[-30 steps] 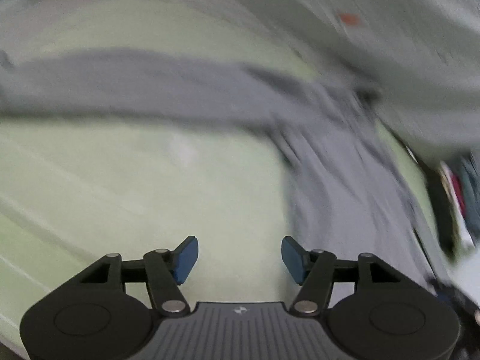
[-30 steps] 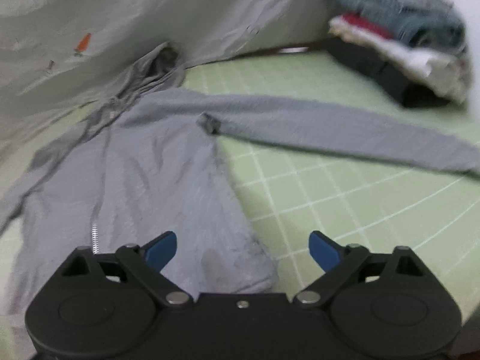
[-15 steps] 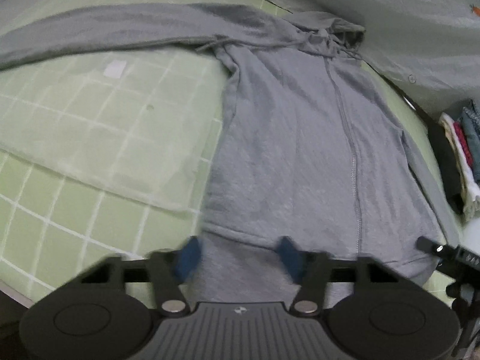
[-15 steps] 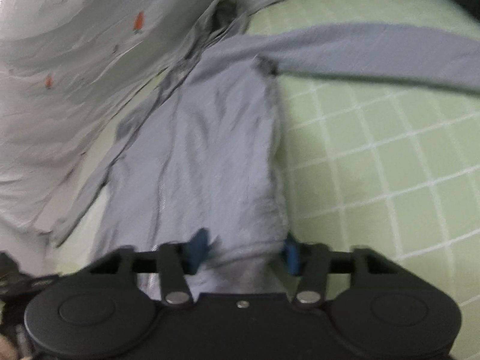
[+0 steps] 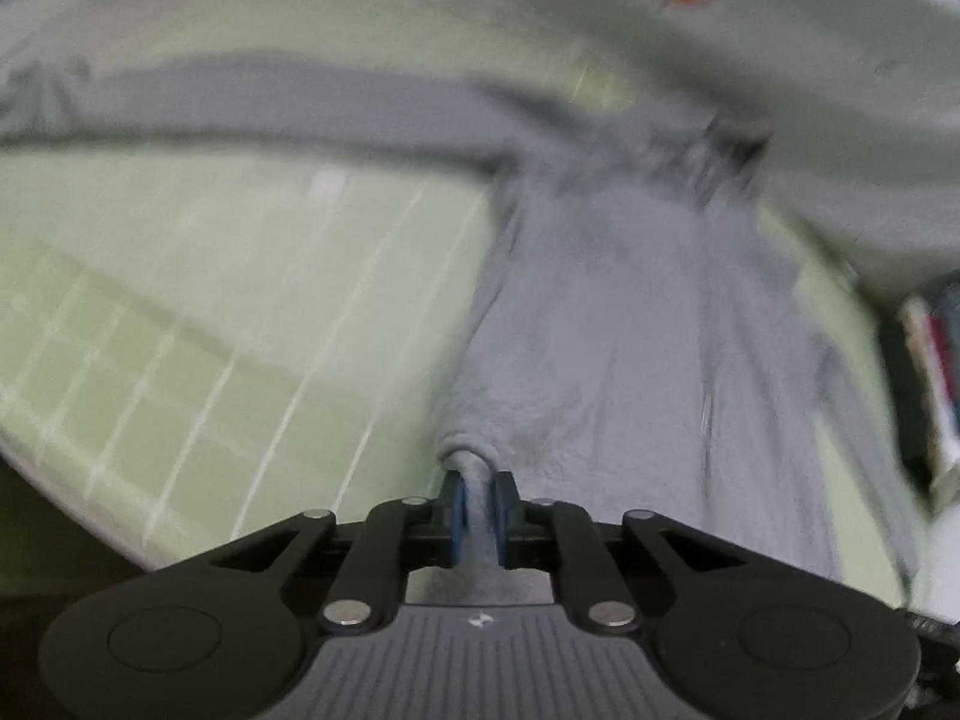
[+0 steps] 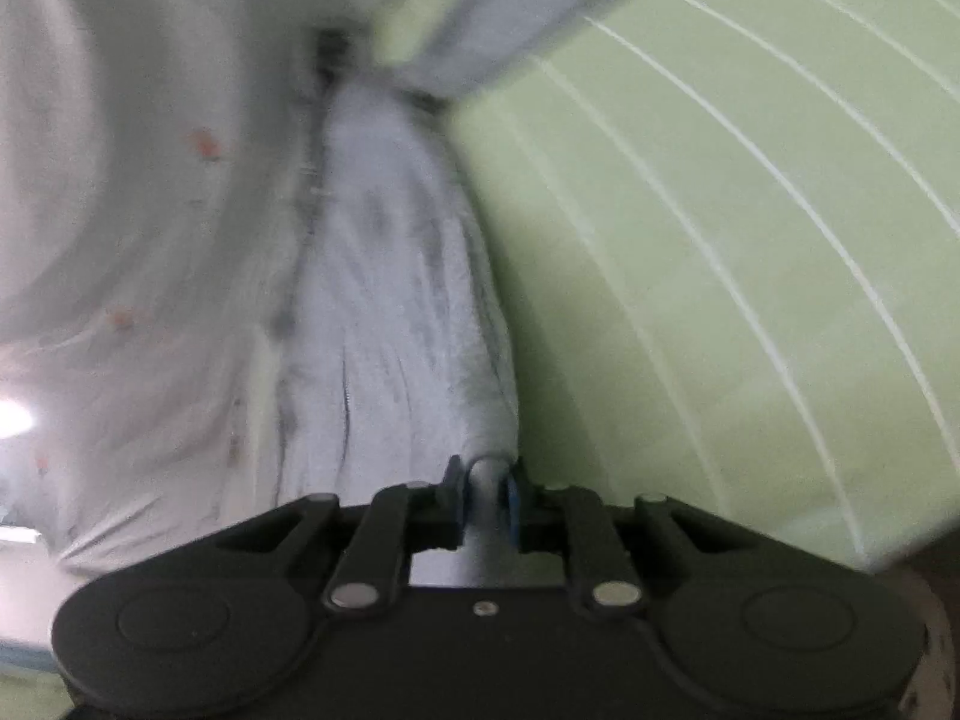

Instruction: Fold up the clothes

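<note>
Green checked sheet (image 5: 228,276), white printed cloth (image 6: 120,192)

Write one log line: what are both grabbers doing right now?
left gripper: shut on hoodie hem | right gripper: shut on hoodie hem | jaws just closed

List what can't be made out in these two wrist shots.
- Left wrist: hoodie zipper and hood detail, lost to motion blur.
- Left wrist: stacked clothes, cut by the right edge.
- Right wrist: the far sleeve, cut by the top edge.
- Right wrist: pale sheet print, blurred.
</note>
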### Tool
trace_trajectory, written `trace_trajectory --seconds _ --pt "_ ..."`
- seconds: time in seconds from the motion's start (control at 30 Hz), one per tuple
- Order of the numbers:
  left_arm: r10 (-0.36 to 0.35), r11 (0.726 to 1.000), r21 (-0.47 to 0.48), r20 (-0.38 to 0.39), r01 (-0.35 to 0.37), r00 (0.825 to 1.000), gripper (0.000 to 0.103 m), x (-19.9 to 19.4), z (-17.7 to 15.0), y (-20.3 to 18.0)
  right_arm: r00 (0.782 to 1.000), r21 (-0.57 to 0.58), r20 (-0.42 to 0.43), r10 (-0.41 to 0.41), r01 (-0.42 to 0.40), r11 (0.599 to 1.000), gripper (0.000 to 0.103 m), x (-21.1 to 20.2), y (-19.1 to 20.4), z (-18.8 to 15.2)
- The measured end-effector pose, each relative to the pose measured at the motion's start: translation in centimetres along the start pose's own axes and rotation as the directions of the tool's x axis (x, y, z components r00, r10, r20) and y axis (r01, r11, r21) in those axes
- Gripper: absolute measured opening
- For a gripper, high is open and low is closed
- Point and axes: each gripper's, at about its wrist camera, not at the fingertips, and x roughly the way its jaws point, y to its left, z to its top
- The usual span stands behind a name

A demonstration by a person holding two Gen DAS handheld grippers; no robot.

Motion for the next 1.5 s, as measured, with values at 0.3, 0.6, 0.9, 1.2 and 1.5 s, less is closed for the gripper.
trace_trajectory --seconds 0.3,0.6,0.9,1.2,1.5 --pt "0.066 0.998 0.01 0.047 -0.067 0.997 0.045 -0.7 1.2 -0.2 0.943 -0.27 0.179 -0.28 0.321 0.908 0.045 -1.5 5.9 0.0" --pt "0.058 0.993 0.094 0.107 -0.068 0.993 0.062 1.0 6.4 -2.6 0.819 -0.498 0.422 -0.389 0.568 0.655 0.09 1.2 11.3 3.6" --pt "0.06 0.977 0.191 0.167 -0.091 0.984 0.078 4.7 14.9 -6.5 0.779 -0.515 0.49 -0.39 0.62 0.592 0.1 6.1 14.6 10.0" --pt "0.021 0.948 0.308 0.182 -0.078 0.983 0.084 14.0 28.2 -14.7 0.743 -0.537 0.527 -0.413 0.667 0.516 0.1 17.2 19.4 20.5" --pt "-0.148 0.829 0.557 0.137 0.048 0.979 0.055 24.2 36.4 -23.4 0.709 -0.532 0.59 -0.387 0.701 0.474 0.1 25.6 21.1 31.7"
